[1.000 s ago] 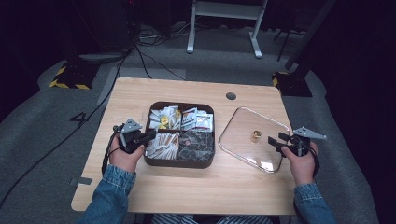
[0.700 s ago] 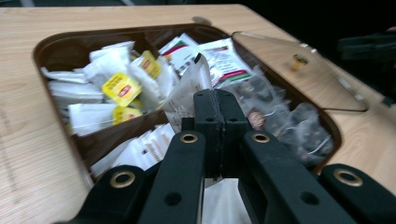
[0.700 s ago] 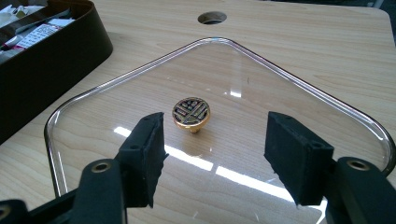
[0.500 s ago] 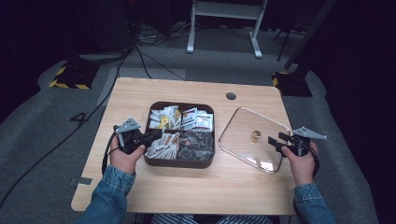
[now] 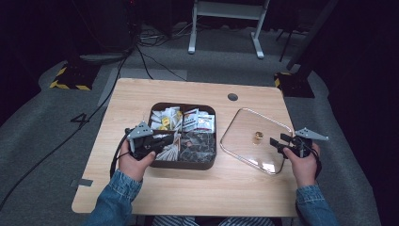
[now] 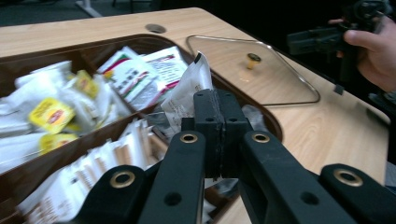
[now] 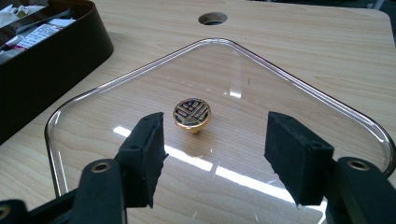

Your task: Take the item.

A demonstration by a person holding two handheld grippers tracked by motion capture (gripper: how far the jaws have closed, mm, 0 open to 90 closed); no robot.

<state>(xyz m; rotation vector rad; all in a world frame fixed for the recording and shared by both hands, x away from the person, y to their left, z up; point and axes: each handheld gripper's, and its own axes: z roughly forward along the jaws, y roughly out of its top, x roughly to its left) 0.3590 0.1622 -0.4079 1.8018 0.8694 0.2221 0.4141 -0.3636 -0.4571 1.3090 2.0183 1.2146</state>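
Left gripper [image 5: 162,140] has shifted a little to the right since the earlier frames and sits slightly higher over the brown tray [image 5: 155,109], near its front-left compartment. Its jaws are pressed together on the lower edge of a white sachet [image 6: 189,91] — the packet is pinched, lifted clear of the other packets. Right gripper [image 5: 278,143] has not moved; it rests at the near-right edge of the glass lid [image 5: 244,127].

In the left gripper view, the sachet stands roughly upright, long axis running up and away from the jaws, top corner tilted slightly toward the lid.

Right gripper's jaws stand partly apart with nothing between them — in the right gripper view the lid's gold knob [image 7: 192,113] lies beyond the gap, untouched. Lid lies flat on the table [image 5: 141,94], just right of the tray.
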